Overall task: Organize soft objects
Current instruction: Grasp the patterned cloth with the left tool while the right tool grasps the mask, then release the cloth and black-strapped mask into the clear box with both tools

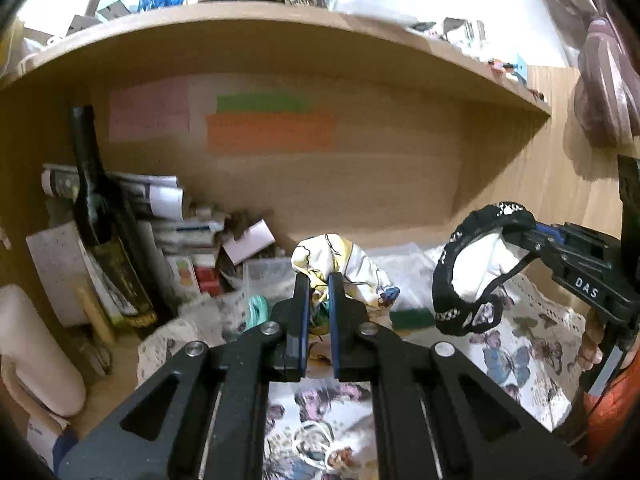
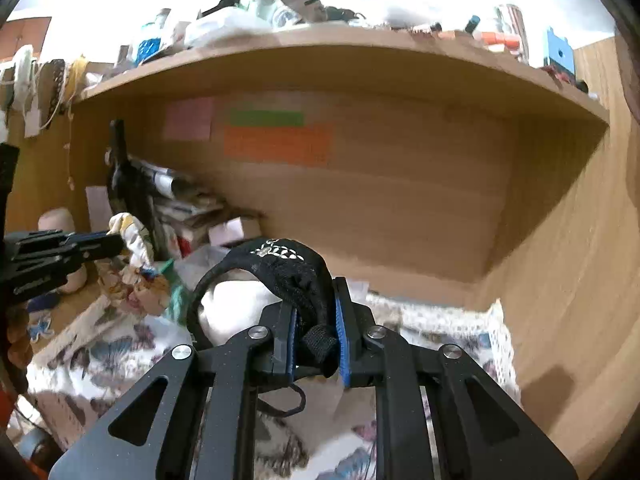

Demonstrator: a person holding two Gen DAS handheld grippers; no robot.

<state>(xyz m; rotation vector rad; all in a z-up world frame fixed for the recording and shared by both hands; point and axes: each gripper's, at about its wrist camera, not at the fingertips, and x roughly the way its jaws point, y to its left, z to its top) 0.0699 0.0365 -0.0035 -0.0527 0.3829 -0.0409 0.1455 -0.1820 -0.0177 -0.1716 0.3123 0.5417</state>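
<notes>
My left gripper (image 1: 319, 280) is shut on a crumpled yellow-and-white patterned cloth (image 1: 340, 264) and holds it above the desk; it also shows in the right wrist view (image 2: 134, 236) at the left. My right gripper (image 2: 314, 296) is shut on a black strappy garment with a white lining (image 2: 280, 268), held up off the desk. In the left wrist view that garment (image 1: 472, 264) hangs from the right gripper (image 1: 536, 236) at the right, apart from the patterned cloth.
A butterfly-print lace cloth (image 1: 532, 344) covers the desk (image 2: 568, 320) under a wooden shelf (image 1: 280, 36). A dark bottle (image 1: 100, 220), papers and boxes (image 1: 184, 240) crowd the back left. A white roll (image 1: 36, 352) lies at the left. A green sponge (image 1: 410, 317) lies behind the cloth.
</notes>
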